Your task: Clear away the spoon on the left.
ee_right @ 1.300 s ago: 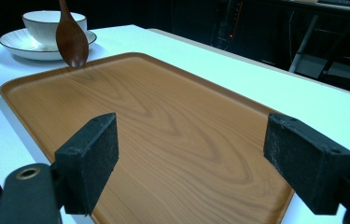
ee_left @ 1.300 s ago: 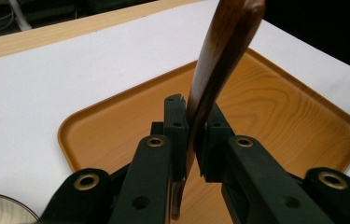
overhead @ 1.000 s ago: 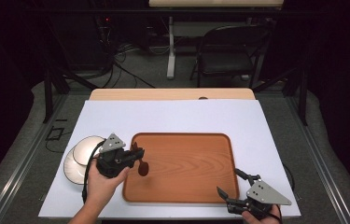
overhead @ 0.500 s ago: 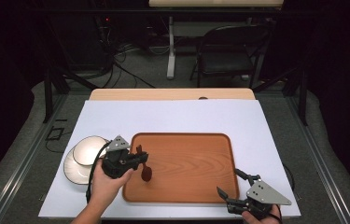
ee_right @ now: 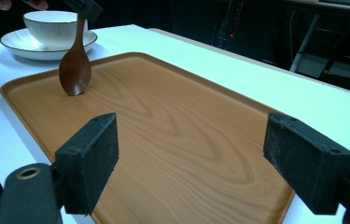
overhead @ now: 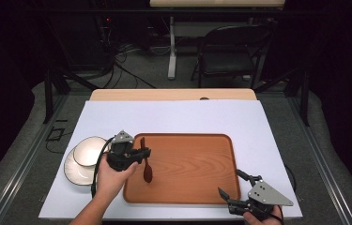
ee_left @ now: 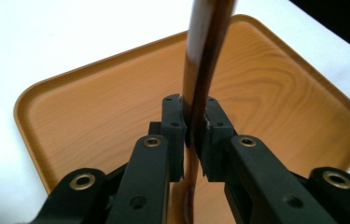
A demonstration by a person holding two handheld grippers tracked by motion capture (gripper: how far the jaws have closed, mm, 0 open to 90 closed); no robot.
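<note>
The left gripper [overhead: 141,153] is squeezing a brown spoon [overhead: 147,171] over the tray's [overhead: 197,193] left edge. The right gripper [overhead: 234,183] is sitting wide open, holding nothing, at the tray's near right corner.

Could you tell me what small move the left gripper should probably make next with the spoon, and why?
Probably open the left gripper and let go. Its jaws are shut on the handle of the wooden spoon, which hangs bowl-down with its tip at or on the tray floor near the left edge, so a release should lay it flat inside the tray.
</note>
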